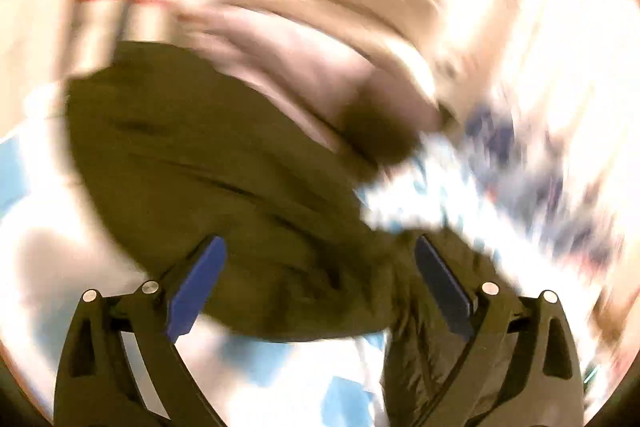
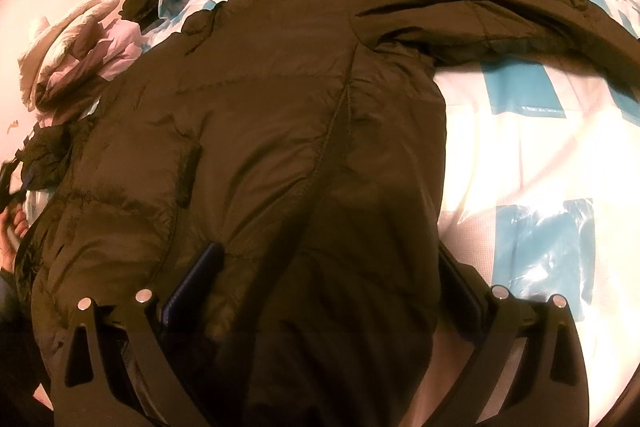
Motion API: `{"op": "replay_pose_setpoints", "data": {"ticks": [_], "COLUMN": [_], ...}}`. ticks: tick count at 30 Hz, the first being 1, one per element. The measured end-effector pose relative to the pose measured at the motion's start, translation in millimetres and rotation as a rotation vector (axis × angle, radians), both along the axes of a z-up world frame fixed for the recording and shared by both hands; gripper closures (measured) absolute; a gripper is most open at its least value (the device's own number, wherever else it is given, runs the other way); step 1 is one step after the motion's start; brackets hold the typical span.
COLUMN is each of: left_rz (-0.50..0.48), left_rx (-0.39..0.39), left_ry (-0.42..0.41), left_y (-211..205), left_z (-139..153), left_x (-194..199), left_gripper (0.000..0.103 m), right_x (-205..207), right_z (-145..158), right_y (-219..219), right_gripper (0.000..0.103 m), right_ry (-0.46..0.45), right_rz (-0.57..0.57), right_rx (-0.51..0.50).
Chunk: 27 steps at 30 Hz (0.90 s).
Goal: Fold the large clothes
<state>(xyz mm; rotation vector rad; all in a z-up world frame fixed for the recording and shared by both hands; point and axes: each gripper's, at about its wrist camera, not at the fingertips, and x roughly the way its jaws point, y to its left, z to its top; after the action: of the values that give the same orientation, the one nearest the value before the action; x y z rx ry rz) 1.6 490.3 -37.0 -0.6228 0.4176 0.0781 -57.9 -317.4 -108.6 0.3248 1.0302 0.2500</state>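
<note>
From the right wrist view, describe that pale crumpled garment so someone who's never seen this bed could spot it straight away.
Start at the bed with the teal-and-white checked cover, where a big dark olive puffer jacket lies spread out. Follow the jacket to its far left edge: the pale pink and white crumpled garment is bunched there. It is the only light-coloured clothing; the garments beside it are dark.

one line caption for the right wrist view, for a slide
Right gripper set wide over the hem of a dark puffer jacket spread on a blue-and-white checked cloth, one sleeve extended.
</note>
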Motion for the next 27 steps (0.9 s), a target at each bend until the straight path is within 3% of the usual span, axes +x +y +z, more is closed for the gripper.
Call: {"op": "replay_pose_setpoints", "data": {"ticks": [4, 7, 10, 16, 19, 20, 21, 22, 23, 27], "left_rz": [0.114, 0.156, 0.199, 0.193, 0.197, 0.207, 0.212, 0.207, 0.205, 0.221], "left_rx": [-0.261, -0.383, -0.405, -0.347, -0.348, -0.356, -0.362, -0.382, -0.393, -0.346], "left_ry": [-0.063, -0.121, -0.113, -0.124, -0.074, -0.05, -0.014, 0.008, 0.021, 0.05], "left_y": [71, 97, 97, 79, 76, 77, 79, 80, 80, 75], "left_z": [-15, -25, -30, -8, -10, -12, -14, -17, -19, -20], "left_x": [-20, -29, -15, -10, 7, 10, 15, 19, 21, 27], "left_gripper": [0.011, 0.011, 0.008, 0.008, 0.009, 0.025, 0.052, 0.064, 0.084, 0.087], "right_x": [-3, -4, -3, -4, -5, -5, -5, -5, -5, -3], "right_z": [-1, -1, -1, 0, 0, 0, 0, 0, 1, 3], "right_y": [-3, -4, -4, -4, -3, -4, -4, -3, -3, -5], "right_gripper": [0.006, 0.006, 0.006, 0.006, 0.006, 0.006, 0.006, 0.006, 0.006, 0.006], "right_ry": [-0.002, -0.003, -0.003, -0.003, -0.004, -0.004, -0.004, -0.005, -0.005, 0.011], "right_rz": [0.0, -0.001, -0.001, -0.002, -0.003, -0.003, -0.004, -0.004, -0.004, 0.003], "right_rx": [0.005, 0.005, 0.001, 0.004, 0.005, 0.006, 0.006, 0.006, 0.007, 0.017]}}
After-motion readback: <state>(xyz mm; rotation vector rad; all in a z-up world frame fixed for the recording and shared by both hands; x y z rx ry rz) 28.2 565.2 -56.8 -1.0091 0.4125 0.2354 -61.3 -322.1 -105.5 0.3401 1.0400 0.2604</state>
